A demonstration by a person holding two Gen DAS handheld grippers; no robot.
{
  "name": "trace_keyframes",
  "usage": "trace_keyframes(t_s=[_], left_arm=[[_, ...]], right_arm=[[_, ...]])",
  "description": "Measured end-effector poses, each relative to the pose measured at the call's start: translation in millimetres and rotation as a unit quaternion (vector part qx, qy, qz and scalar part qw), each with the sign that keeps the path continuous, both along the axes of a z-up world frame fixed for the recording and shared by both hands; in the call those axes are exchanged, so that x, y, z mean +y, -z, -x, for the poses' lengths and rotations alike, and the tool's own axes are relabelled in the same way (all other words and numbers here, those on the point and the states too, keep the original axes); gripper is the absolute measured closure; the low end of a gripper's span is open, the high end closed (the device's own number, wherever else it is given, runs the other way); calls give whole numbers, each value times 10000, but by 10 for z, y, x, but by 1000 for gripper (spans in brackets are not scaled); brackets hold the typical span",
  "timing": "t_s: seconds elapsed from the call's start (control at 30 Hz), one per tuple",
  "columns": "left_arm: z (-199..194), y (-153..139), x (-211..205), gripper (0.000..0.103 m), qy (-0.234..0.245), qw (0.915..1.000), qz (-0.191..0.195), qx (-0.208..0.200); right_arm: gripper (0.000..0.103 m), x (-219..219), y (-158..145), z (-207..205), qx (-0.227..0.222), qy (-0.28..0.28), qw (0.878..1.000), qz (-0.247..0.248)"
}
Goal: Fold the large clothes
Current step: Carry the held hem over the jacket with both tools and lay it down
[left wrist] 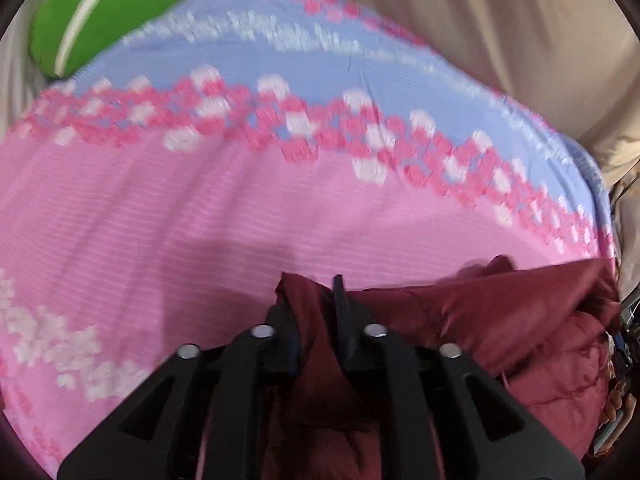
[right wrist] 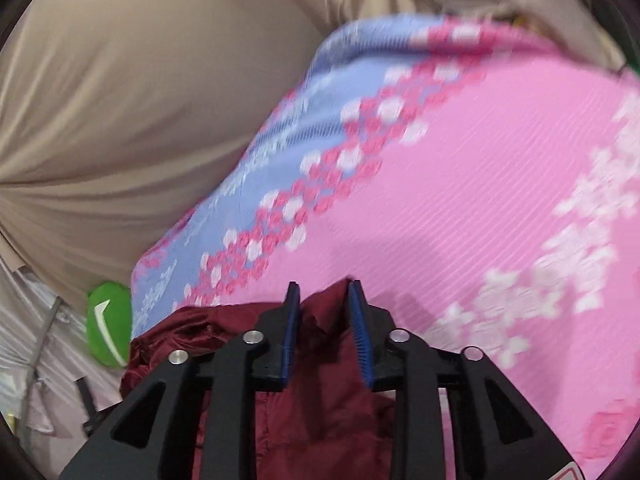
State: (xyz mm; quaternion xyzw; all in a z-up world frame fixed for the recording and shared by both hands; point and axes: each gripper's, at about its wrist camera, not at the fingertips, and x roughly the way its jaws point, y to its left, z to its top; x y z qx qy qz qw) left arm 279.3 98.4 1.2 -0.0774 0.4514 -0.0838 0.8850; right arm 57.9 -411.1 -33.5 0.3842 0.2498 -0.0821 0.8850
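- Left wrist view: the left hand-held gripper (left wrist: 316, 312) is clamped on a bunched fold of the maroon jacket (left wrist: 500, 320), fabric pinched between its nearly closed fingers.
- The jacket spreads to the right, lying on a pink and blue bedspread (left wrist: 200, 208).
- A green cushion (left wrist: 104, 12) sits at the far left edge; beige fabric (left wrist: 500, 32) lies beyond the bedspread.
- Right wrist view: the right hand-held gripper (right wrist: 324, 308) grips another fold of the jacket (right wrist: 320, 400) between its blue pads (right wrist: 358, 332), narrowly parted around the cloth.
- The jacket trails left and down over the bedspread (right wrist: 480, 200); the cushion (right wrist: 108, 324) is just beside its left edge.
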Motion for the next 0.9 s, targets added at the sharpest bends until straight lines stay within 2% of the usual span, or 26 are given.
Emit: trace_keyframes(t_s=[0.03,0.07,0.1,0.17,0.23,0.27,0.33,0.4,0.43,0.5,0.6,0.67,0.7,0.73,0.8,0.9], left_arm=[[87,-138,13,65,-40,9999,-6,-150],[255,-359,55,54,-203,9984,-123,-520],[400,-530,66,38,-308,9958,-176,-845],[716,-862,4,33,-237,9889,-172,-1459],[953,-1065,-196,29,201,9846,-139,-1732],[1113,-1110,-413,28,602,9815,-188,-1805],[1284,-991,-786,26,1196,9783,-357,-1653],[1389,-712,-1107,26,1718,9751,-541,-1292],[1422,-579,-1202,27,1844,9737,-668,-1159],[1471,-143,-1350,31,1917,9714,-1172,-764],[1559,278,-1212,31,1805,9701,-1536,-531],[1659,386,-1033,31,1765,9707,-1537,-550],[1711,423,-942,31,1764,9722,-1467,-459],[1763,449,-874,31,1722,9728,-1491,-415],[1858,459,-759,31,1585,9714,-1709,-447],[1966,440,-568,30,1385,9725,-1833,-393]], right_arm=[[73,44,-162,151,-94,192,9993,317],[73,132,-318,258,-216,225,9978,579],[73,243,-451,328,-358,146,9960,800],[73,668,-723,378,-530,-304,9889,1352],[73,1233,-851,306,-542,-1019,9779,1742],[73,1472,-845,251,-508,-1344,9724,1836],[73,2069,-701,127,-352,-2207,9566,1873],[74,2569,-453,57,-116,-2954,9369,1864],[81,2811,-284,48,34,-3282,9243,1949],[84,2993,-36,70,306,-3396,9136,2217],[88,2799,214,208,540,-3175,9188,2282],[101,2442,318,371,745,-2834,9318,2142],[103,2249,354,461,836,-2650,9396,2000],[103,1960,396,598,876,-2425,9524,1627],[103,1539,468,820,1034,-1850,9679,1355],[103,1082,581,1162,1263,-1250,9773,1150]])
